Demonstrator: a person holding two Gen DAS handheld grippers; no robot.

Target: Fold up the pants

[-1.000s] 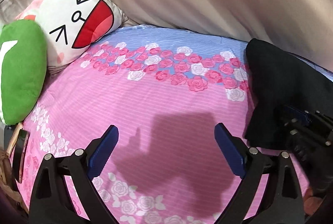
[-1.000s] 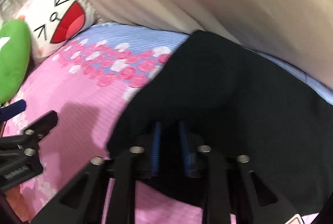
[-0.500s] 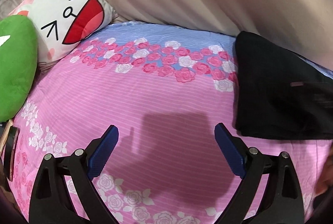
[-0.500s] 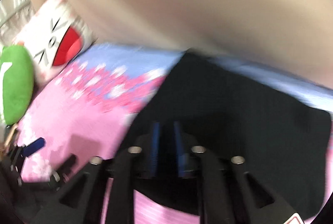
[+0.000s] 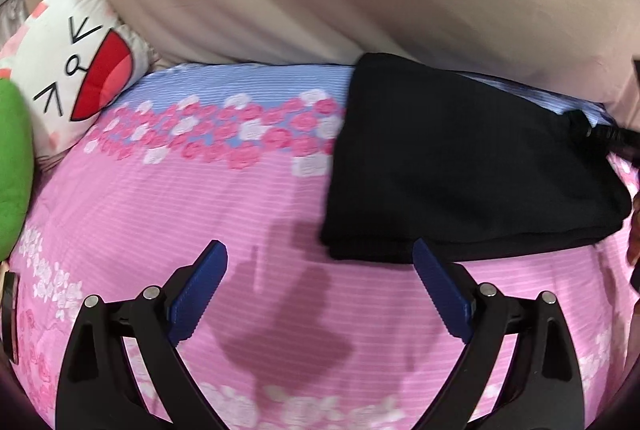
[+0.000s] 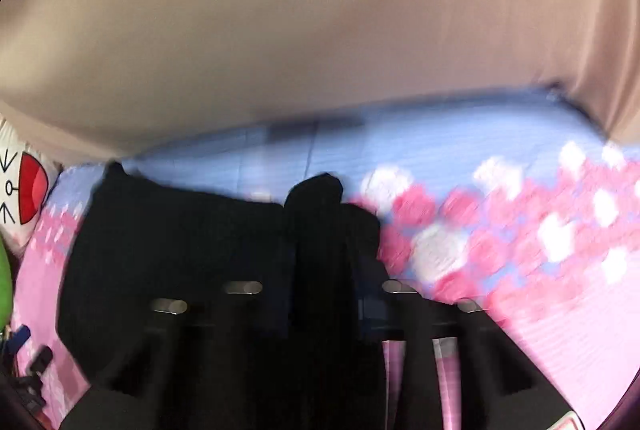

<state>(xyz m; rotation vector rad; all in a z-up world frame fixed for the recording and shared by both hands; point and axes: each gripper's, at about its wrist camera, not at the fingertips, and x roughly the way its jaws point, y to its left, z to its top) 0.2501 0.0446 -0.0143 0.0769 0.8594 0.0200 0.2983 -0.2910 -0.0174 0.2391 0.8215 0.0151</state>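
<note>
Pants [image 5: 460,166] beyond open left tongs [image 5: 320,294], rightward.

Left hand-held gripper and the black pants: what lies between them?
Only bare pink floral bedsheet, carrying a shadow; the left wrist view shows it. The pants lie folded just beyond the left hand-held gripper.

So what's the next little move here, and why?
Probably bring the left tool across to pinch the near edge of the pants. It hangs open over the pink sheet, holding nothing, just beside them. The right tool has its jaws closing on a bunched bit of the black fabric, though that view is blurred. A second grip would likely keep the fold even.
</note>
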